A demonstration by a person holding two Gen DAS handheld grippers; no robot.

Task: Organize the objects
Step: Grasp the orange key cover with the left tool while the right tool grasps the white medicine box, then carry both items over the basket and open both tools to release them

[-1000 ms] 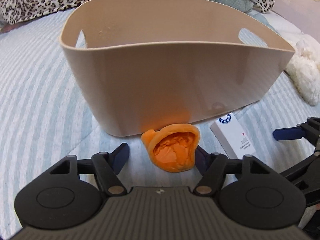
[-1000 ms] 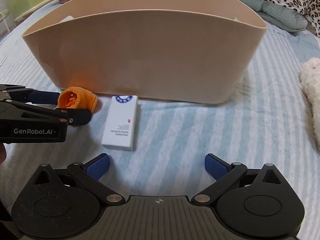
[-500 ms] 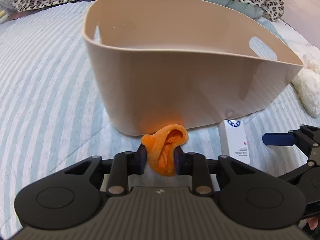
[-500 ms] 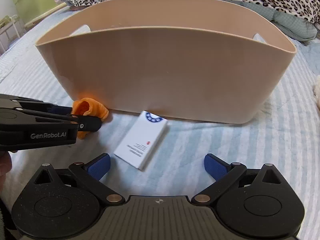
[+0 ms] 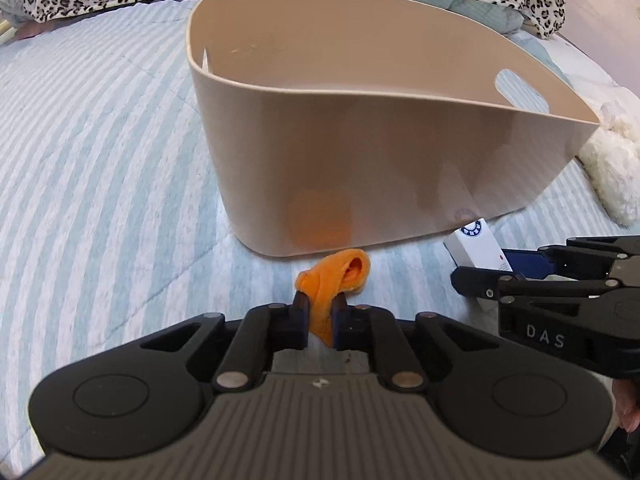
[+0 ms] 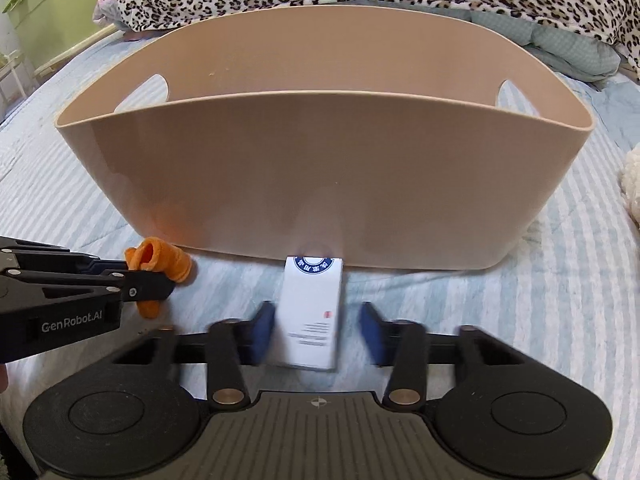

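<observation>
Left hand-held gripper (image 5: 320, 316) is clamped on the crumpled orange cloth (image 5: 336, 280); right hand-held gripper (image 6: 316, 332) straddles the white cardboard box (image 6: 312, 312), unclenched. Next, probably: squeeze, then lift both into the beige plastic basket (image 6: 320, 168) straight ahead.

At the left edge of your right wrist view, the left gripper (image 6: 150, 280) carries "GenRobot.AI" in white on its black side. At the right of your left wrist view, the right gripper (image 5: 480, 276) shows the letters "DAS". The white box (image 6: 312, 316) bears a blue round emblem and small print too fine to read
</observation>
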